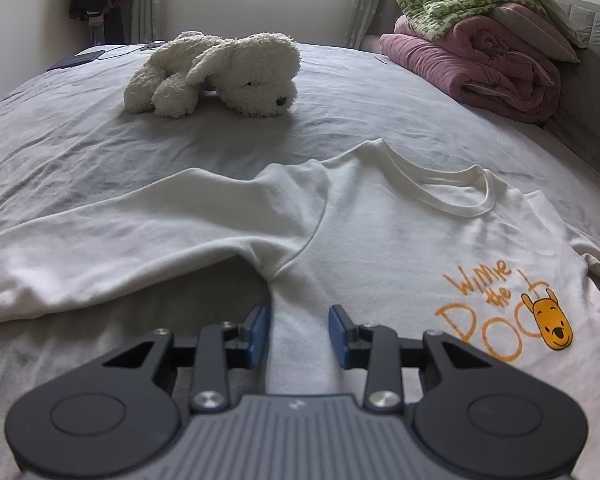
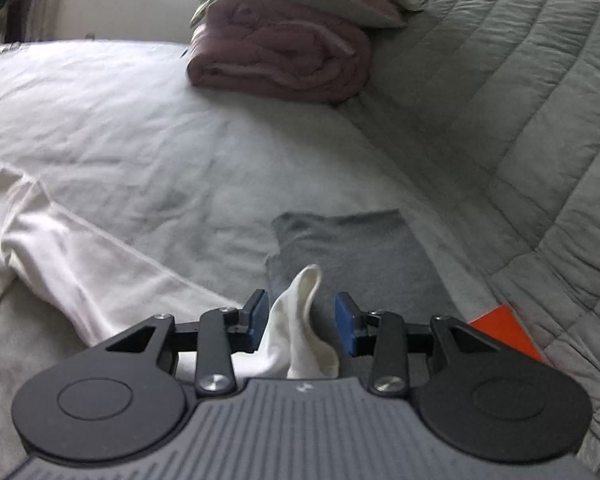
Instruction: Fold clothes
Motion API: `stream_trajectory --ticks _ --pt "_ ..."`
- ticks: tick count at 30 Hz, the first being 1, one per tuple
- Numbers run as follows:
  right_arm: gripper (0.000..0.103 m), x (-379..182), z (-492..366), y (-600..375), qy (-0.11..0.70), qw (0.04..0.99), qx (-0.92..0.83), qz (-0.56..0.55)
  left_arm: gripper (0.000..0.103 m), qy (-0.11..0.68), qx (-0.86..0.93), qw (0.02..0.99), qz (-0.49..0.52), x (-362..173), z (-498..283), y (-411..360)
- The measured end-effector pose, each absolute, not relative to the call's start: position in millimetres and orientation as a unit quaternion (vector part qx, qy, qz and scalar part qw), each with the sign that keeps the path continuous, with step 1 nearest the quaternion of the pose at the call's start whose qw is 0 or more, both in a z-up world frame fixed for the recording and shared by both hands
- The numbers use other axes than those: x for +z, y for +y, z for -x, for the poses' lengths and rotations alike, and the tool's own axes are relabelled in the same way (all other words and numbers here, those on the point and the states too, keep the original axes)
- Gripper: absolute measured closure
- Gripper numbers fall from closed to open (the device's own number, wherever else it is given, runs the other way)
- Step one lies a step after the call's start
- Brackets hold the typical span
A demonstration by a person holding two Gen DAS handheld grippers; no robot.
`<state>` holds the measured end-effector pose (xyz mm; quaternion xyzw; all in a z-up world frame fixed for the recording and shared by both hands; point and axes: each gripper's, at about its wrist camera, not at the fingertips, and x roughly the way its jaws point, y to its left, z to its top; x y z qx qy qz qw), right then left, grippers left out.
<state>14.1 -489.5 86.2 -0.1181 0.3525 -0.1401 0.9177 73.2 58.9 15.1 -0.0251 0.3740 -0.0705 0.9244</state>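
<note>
Folding has barely begun: the white Winnie the Pooh T-shirt lies spread, unfolded, near the plush dog, the left gripper released over its side, the right gripper released around a raised fold of sleeve.

Black tongs, blue pads, silver screws, ribbed grey housing.

Open bed sheet lay between the shirt and the plush dog. Folded quilts blocked the far right corner beside the padded headboard.
</note>
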Motion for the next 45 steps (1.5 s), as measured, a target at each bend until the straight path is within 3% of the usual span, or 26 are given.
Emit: stream_trajectory --ticks 3,5,11,18,33,38,45 --pt "0.098 81 -16 -493 0.363 0.914 -0.134 0.119 0.068 0.374 -0.071 0.924 0.026 15 -73 59" --pt "0.1 85 -13 -494 0.356 0.918 -0.132 0.112 0.068 0.374 -0.071 0.924 0.026 15 -74 59" --pt "0.1 134 10 -516 0.246 0.956 -0.161 0.007 0.068 0.374 -0.071 0.924 0.022 15 -73 58" --pt "0.1 118 -5 -580 0.27 0.937 -0.19 -0.116 0.068 0.374 -0.072 0.924 0.02 15 -73 58" --pt "0.1 146 -11 -576 0.208 0.952 -0.202 -0.094 0.068 0.368 -0.073 0.927 0.004 13 -71 55" --pt "0.1 105 -21 -593 0.276 0.926 -0.233 -0.109 0.068 0.37 -0.074 0.926 0.006 14 -71 56" --pt "0.1 105 -21 -588 0.278 0.926 -0.234 -0.098 0.068 0.373 -0.076 0.925 0.012 15 -72 58"
